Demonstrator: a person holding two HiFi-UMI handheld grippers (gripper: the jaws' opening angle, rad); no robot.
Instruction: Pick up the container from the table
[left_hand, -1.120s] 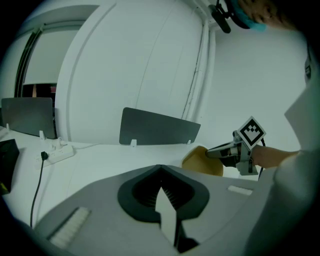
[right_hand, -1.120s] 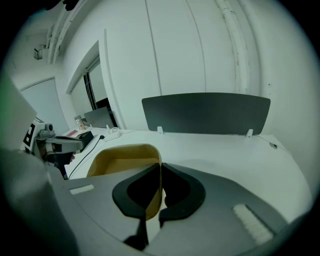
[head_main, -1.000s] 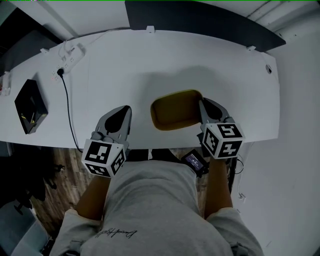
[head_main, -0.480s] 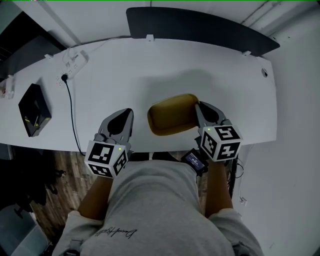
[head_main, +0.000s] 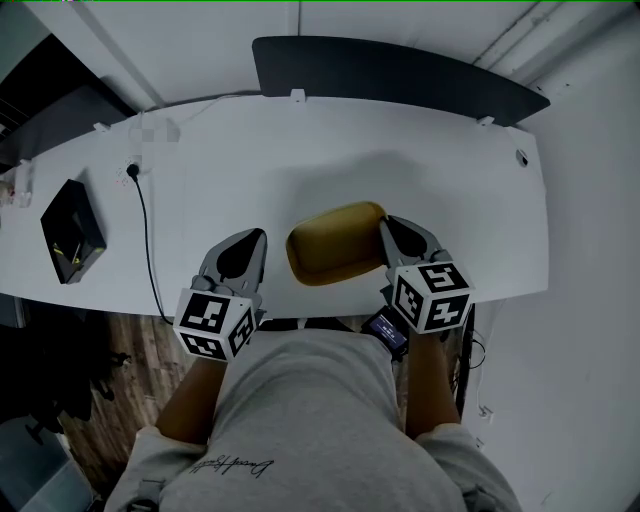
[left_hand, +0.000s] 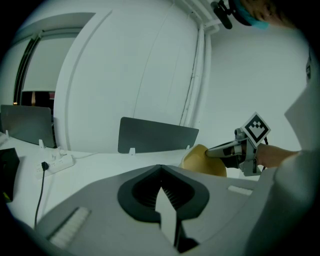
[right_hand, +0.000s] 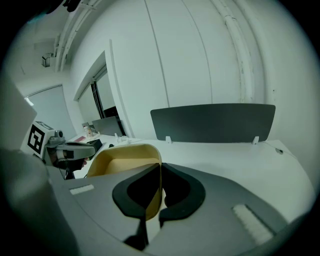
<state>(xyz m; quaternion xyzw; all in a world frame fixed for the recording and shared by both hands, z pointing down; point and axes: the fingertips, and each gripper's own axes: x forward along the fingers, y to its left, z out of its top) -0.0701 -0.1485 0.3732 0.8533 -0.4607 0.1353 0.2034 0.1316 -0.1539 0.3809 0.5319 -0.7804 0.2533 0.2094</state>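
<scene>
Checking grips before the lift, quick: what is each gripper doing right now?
Left gripper: closed, holding nothing.
Right gripper: closed on the rim of the yellow container.

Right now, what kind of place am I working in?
Probably an office: a long white desk, a dark divider panel along its far edge, and a power strip lying on it.
</scene>
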